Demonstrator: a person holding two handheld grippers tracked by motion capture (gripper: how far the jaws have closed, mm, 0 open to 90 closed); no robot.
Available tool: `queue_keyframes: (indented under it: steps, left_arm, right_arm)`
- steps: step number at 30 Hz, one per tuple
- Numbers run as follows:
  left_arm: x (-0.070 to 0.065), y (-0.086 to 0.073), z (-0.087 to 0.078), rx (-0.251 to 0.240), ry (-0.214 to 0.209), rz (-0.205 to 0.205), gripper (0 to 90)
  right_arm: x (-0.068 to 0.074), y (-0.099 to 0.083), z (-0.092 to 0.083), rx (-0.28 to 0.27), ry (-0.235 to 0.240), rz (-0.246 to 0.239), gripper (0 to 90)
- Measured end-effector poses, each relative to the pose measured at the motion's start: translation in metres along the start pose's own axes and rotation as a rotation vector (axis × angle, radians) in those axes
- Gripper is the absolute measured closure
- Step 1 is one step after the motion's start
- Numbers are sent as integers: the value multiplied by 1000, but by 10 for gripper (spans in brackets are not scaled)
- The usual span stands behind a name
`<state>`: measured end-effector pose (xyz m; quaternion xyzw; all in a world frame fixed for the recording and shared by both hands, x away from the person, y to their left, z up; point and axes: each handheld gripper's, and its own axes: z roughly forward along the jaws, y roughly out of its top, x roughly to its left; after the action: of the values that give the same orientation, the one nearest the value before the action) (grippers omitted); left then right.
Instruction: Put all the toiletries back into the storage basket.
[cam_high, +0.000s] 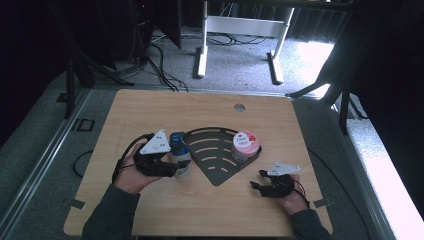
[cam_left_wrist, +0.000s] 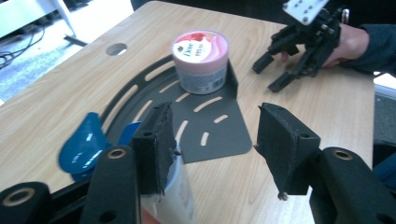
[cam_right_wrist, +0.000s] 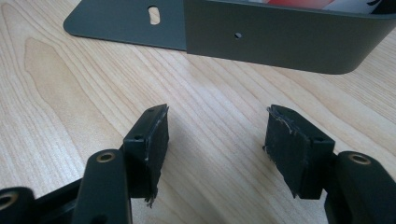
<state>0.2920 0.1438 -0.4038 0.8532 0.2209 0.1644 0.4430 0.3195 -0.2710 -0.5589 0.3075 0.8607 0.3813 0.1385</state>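
A dark grey fan-shaped slotted tray (cam_high: 210, 150) lies mid-table, with a pink tub (cam_high: 245, 145) standing in its right corner against the raised rim. A white bottle with a blue cap (cam_high: 179, 150) stands at the tray's left edge. My left gripper (cam_high: 176, 167) is right beside that bottle. In the left gripper view the left gripper (cam_left_wrist: 215, 140) has its jaws apart over the tray (cam_left_wrist: 205, 126), and the bottle (cam_left_wrist: 88, 144) sits outside and below the left jaw. The tub (cam_left_wrist: 201, 60) is beyond it. My right gripper (cam_high: 257, 180) (cam_right_wrist: 215, 140) rests open on bare wood, facing the tray's wall (cam_right_wrist: 280, 42).
The wooden table (cam_high: 150, 110) has a round cable hole (cam_high: 239, 107) near its far edge. Beyond it are a white desk frame (cam_high: 240, 30) and floor cables. The right gripper (cam_left_wrist: 275, 70) and its hand lie to the right of the tub in the left gripper view.
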Motion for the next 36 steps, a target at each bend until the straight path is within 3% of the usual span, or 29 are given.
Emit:
queue_keyframes:
  steps: [8,11,14,17,36]
  left_arm:
    - [10,0,0,19,38,-28,390]
    - [15,-2,5,54,74,-44,365]
    - [16,-3,6,62,71,-43,364]
    - [19,-4,12,103,94,-43,360]
    - [25,-10,38,266,77,-43,425]
  right_arm:
    - [0,0,0,0,0,0,389]
    - [0,0,0,0,1,0,388]
    - [0,0,0,0,1,0,388]
    - [0,0,0,0,1,0,387]
    - [0,0,0,-2,2,-2,383]
